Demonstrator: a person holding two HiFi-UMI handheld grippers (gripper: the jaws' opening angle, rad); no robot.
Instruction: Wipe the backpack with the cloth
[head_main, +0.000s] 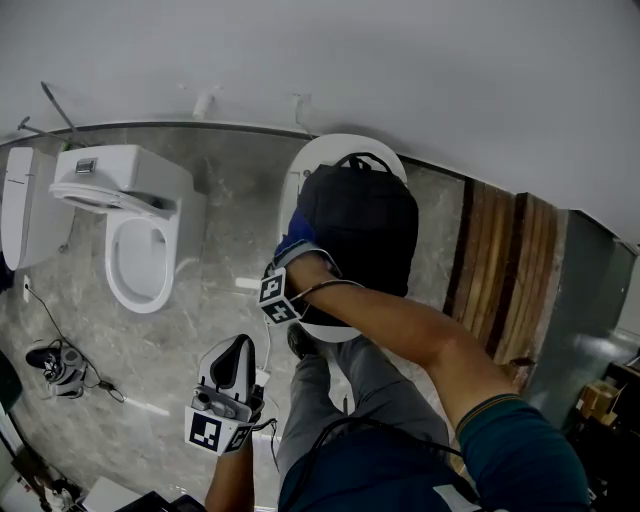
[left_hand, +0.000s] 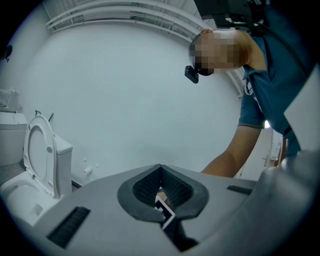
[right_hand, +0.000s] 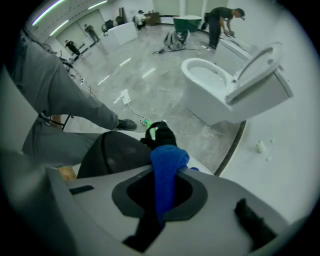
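Observation:
A black backpack (head_main: 362, 222) lies on a small white round table (head_main: 303, 166). My right gripper (head_main: 297, 242) is at the pack's left edge, shut on a blue cloth (head_main: 293, 240) pressed against the pack's side. In the right gripper view the cloth (right_hand: 166, 169) bulges from between the jaws of that gripper (right_hand: 165, 176), with the backpack (right_hand: 114, 155) just left of it. Lower down, beside the person's leg and away from the table, my left gripper (head_main: 238, 348) is held. Seen in its own view, this gripper (left_hand: 160, 169) points up at the wall, jaws shut and empty.
A white toilet (head_main: 138, 232) with its lid up stands left of the table. Cables and a small device (head_main: 58, 366) lie on the marble floor. A wooden slatted panel (head_main: 503, 272) is on the right. The person's legs (head_main: 335, 385) stand in front of the table.

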